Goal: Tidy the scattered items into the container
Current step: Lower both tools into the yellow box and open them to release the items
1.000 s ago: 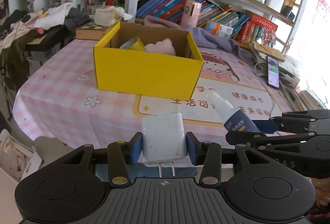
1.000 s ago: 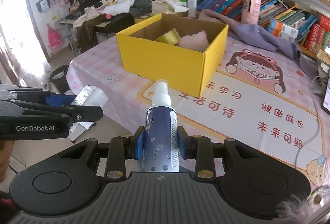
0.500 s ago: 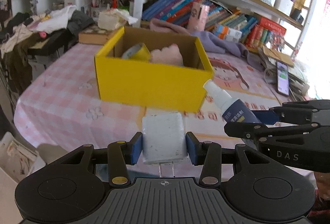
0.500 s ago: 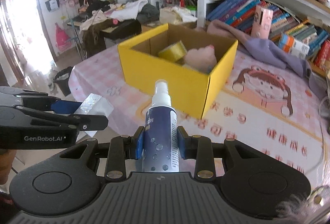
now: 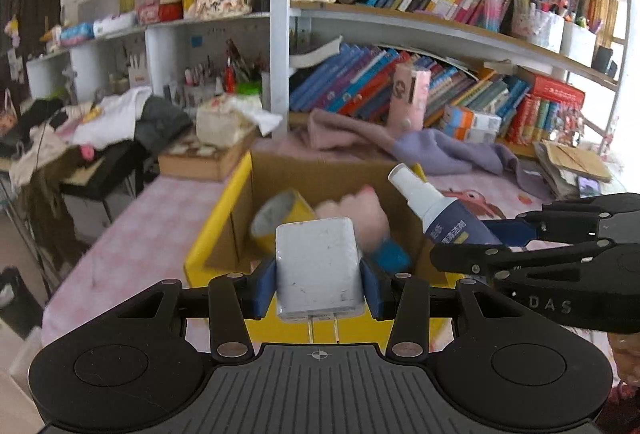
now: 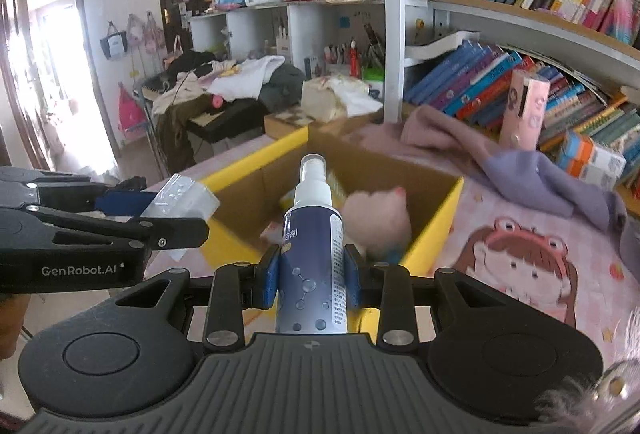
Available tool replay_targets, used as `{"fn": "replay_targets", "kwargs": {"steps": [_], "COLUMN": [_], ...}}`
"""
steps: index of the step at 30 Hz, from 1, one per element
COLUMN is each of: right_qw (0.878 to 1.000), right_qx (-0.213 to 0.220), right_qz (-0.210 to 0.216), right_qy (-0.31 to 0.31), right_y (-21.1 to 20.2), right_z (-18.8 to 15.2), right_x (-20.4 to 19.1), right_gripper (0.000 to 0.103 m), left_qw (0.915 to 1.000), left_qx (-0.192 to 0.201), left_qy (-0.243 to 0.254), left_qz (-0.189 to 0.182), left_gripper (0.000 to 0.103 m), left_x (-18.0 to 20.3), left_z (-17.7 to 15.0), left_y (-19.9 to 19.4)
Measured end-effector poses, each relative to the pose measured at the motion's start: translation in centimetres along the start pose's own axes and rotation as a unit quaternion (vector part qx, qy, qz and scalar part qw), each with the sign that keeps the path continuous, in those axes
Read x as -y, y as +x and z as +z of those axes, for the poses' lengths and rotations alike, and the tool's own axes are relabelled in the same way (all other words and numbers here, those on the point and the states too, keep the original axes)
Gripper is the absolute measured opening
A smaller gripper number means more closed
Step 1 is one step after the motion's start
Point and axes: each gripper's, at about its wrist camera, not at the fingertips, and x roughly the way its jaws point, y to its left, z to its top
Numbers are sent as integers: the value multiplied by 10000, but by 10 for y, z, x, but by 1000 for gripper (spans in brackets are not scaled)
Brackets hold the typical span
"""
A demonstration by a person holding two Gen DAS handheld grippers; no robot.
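Note:
My left gripper [image 5: 318, 280] is shut on a white plug charger [image 5: 318, 266], prongs pointing back at me, held at the near wall of the yellow cardboard box [image 5: 212, 242]. My right gripper [image 6: 312, 280] is shut on a blue spray bottle [image 6: 312, 266] with a white nozzle, held over the box's near edge [image 6: 432, 238]. Inside the box lie a yellow tape roll [image 5: 280, 214], a pink plush [image 6: 380, 218] and a blue item [image 5: 390, 258]. The bottle also shows in the left wrist view [image 5: 444, 214], the charger in the right wrist view [image 6: 180, 194].
The box stands on a pink checked tablecloth [image 5: 140, 226] with a cartoon girl print [image 6: 520, 258]. A purple cloth [image 6: 520, 170] and a pink carton [image 6: 524, 110] lie behind it. Bookshelves [image 5: 440, 74] line the back. A wooden box [image 5: 204, 158] sits at the far left.
Both grippers have risen and moved forward with their loads, from in front of the box to its near edge. The box now looks closer and lower in both views.

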Motion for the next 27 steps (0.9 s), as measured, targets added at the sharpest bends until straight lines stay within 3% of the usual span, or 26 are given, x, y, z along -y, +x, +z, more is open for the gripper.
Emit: {"fn": "replay_targets", "kwargs": {"steps": [4,9,18,27], "right_qw": [9999,9995,9851,9694], "right_qx": [-4,-199,-1346,-1883], "right_qz": [73,173,434,747], "right_qy": [-79,-195,-978,-1383], "right_y": [29,68,145,175], "right_z": [16,26,17,17], "right_x": [12,21,27,21], "right_gripper": [31,31,31,31], "left_qw": [9999,9991,9920,9858], "left_qx": [-45,-383,-1249,-1678], "left_qy": [98,103,-176,-2], "left_qz": [122,133,23,12], "left_gripper": [43,43,43,43], "left_x": [-3,-10,-23,-20], "left_z": [18,30,20,15], "left_y": [24,64,138,167]}}
